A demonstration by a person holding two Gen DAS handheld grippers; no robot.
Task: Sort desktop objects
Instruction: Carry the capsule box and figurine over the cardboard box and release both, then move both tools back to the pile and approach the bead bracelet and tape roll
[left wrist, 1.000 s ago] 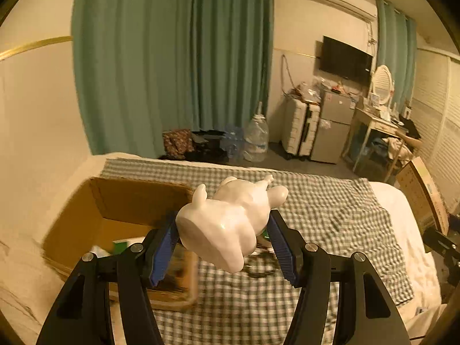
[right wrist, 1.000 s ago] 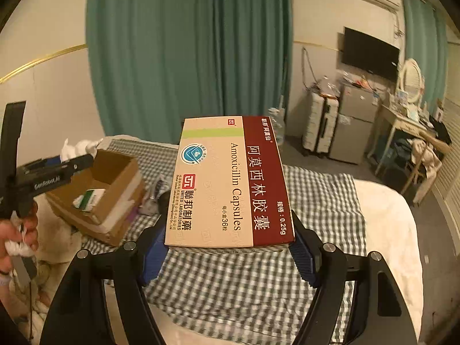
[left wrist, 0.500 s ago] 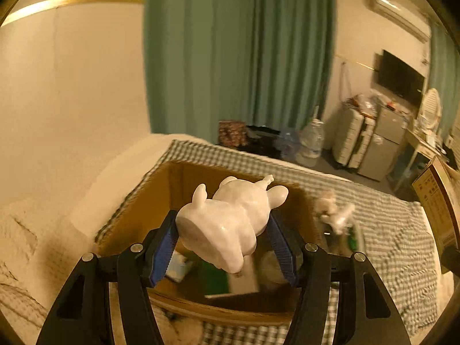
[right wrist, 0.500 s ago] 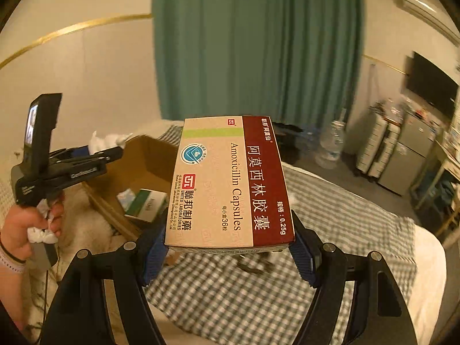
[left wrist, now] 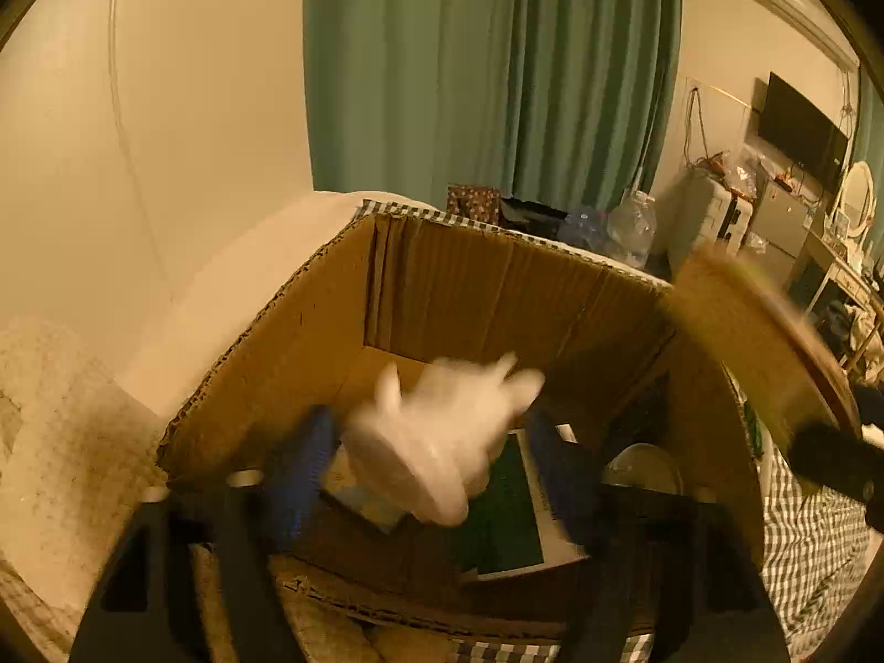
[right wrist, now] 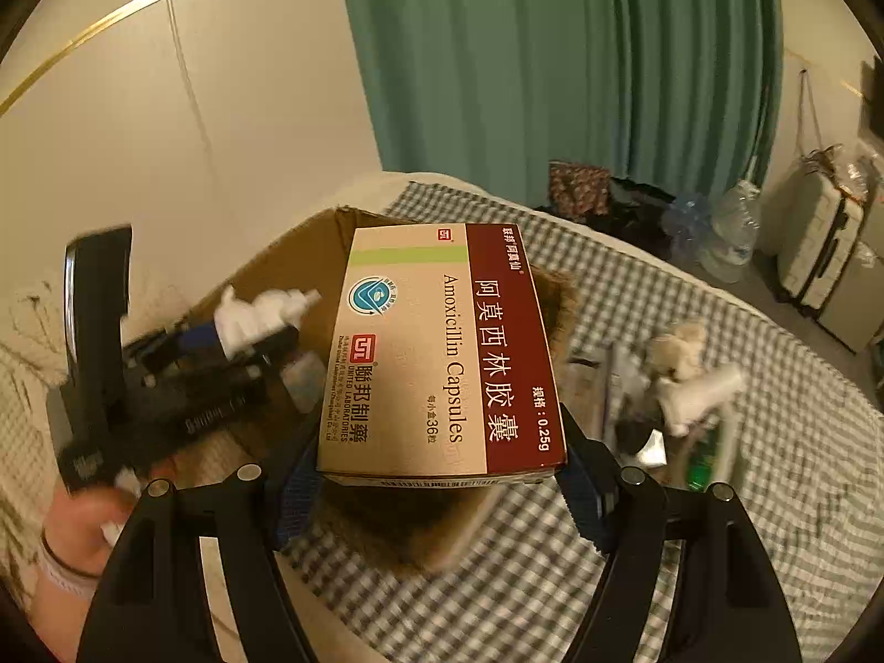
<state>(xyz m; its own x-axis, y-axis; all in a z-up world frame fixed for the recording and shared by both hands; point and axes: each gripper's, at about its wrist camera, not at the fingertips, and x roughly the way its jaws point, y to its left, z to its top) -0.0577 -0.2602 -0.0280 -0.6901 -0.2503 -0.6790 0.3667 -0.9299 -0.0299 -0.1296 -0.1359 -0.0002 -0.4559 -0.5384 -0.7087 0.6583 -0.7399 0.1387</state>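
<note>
Left hand-held gripper [left wrist: 436, 458] – jaws just opened wide; the white figurine [left wrist: 442, 436] is seen blurred between them, pads apart from it, over the open cardboard box [left wrist: 442, 287]. Right hand-held gripper [right wrist: 442, 475] – clenched on the amoxicillin carton [right wrist: 442, 353], held just beside the box's rim. The box is set on a bed's checked cloth [right wrist: 718, 525]; small items [right wrist: 685, 381] are scattered there.

Figurine [left wrist: 442, 436] above carton [left wrist: 442, 287], seemingly clear of tongs; medicine box [right wrist: 442, 353] right of it.
</note>
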